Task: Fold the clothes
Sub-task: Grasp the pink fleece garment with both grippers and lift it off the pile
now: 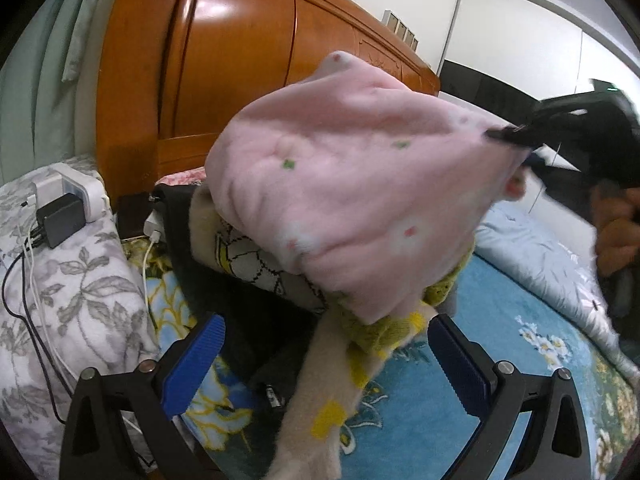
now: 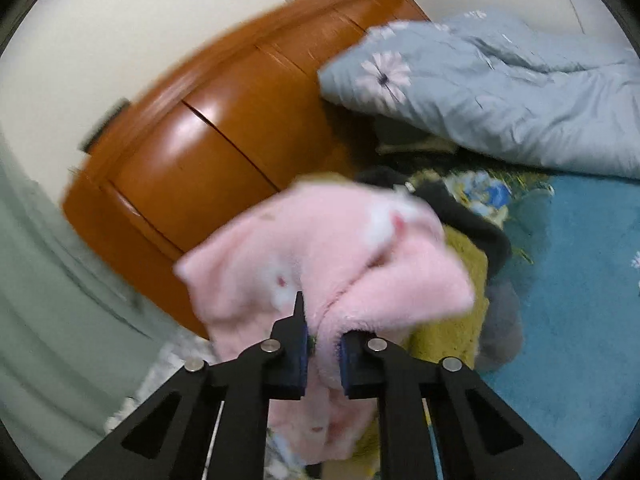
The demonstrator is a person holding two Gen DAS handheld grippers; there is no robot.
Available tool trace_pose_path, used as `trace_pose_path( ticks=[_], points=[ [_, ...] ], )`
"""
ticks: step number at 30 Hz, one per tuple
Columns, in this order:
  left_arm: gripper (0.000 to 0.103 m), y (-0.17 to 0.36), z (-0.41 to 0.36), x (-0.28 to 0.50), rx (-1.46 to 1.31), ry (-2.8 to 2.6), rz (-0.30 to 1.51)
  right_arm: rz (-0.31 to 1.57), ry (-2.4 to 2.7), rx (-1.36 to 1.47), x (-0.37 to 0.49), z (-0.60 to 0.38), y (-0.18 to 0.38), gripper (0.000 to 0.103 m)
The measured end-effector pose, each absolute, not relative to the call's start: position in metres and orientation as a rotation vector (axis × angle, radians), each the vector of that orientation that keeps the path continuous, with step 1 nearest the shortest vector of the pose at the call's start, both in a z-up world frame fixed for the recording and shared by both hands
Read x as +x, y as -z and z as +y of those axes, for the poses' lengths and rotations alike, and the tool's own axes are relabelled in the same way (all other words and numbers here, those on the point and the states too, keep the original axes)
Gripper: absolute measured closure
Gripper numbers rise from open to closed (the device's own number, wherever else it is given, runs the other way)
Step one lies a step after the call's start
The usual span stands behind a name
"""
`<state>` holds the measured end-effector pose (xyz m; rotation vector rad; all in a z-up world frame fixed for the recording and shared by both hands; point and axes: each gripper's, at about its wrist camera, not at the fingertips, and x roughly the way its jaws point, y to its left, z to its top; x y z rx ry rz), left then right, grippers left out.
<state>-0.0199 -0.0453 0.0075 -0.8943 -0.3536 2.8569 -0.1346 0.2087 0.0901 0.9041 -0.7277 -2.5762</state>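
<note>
A pink fleece garment (image 1: 340, 184) with small dots hangs over a stack of folded clothes (image 1: 256, 264) on the bed. My right gripper (image 2: 323, 344) is shut on the pink garment (image 2: 320, 256) and holds it up; it also shows in the left wrist view (image 1: 520, 136) at the garment's right corner. My left gripper (image 1: 324, 356) is open and empty, low in front of the stack. A cream sleeve with yellow spots (image 1: 320, 400) runs between its blue pads (image 1: 192, 364).
A wooden headboard (image 1: 224, 60) stands behind the stack. A blue floral bedsheet (image 1: 500, 340) covers the bed, with a light-blue quilt (image 2: 500, 92) at the right. A grey-leaf pillow (image 1: 60, 288) with chargers and cables (image 1: 60, 220) lies at the left.
</note>
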Motion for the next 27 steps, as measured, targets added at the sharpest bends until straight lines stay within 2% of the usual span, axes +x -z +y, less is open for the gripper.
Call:
trace_pose_path(
  ticks=[11, 13, 17, 18, 21, 22, 23, 24, 25, 27],
  points=[
    [0.0, -0.034, -0.017, -0.003, -0.792, -2.808, -0.351, -0.461, 2.66, 0.511, -0.01, 0.267, -0.192, 0.093],
    [0.0, -0.036, -0.008, 0.001, -0.766, -2.822, -0.288, -0.413, 2.667, 0.44, 0.013, 0.277, -0.21, 0.093],
    [0.0, -0.033, 0.028, 0.01, -0.701, -2.733, -0.121, -0.414, 2.697, 0.446, 0.052, 0.303, -0.203, 0.093],
    [0.003, -0.031, 0.041, 0.012, -0.71, -2.684, -0.077, -0.422, 2.71, 0.45, 0.059, 0.311, -0.201, 0.093],
    [0.028, -0.027, 0.076, 0.021, -0.71, -2.569, 0.0, -0.418, 2.772, 0.469, 0.076, 0.331, -0.197, 0.093],
    [0.042, -0.026, 0.087, 0.024, -0.718, -2.529, 0.003, -0.425, 2.796, 0.482, 0.082, 0.34, -0.195, 0.093],
    [0.051, -0.026, 0.096, 0.026, -0.725, -2.491, 0.005, -0.443, 2.812, 0.492, 0.086, 0.349, -0.193, 0.093],
    [0.066, -0.026, 0.102, 0.028, -0.728, -2.462, 0.002, -0.456, 2.837, 0.502, 0.09, 0.359, -0.191, 0.093],
    [0.072, -0.028, 0.108, 0.031, -0.723, -2.428, -0.002, -0.468, 2.865, 0.513, 0.096, 0.37, -0.189, 0.092],
    [0.077, -0.036, 0.122, 0.04, -0.691, -2.367, 0.023, -0.468, 2.942, 0.536, 0.107, 0.392, -0.186, 0.092]
  ],
)
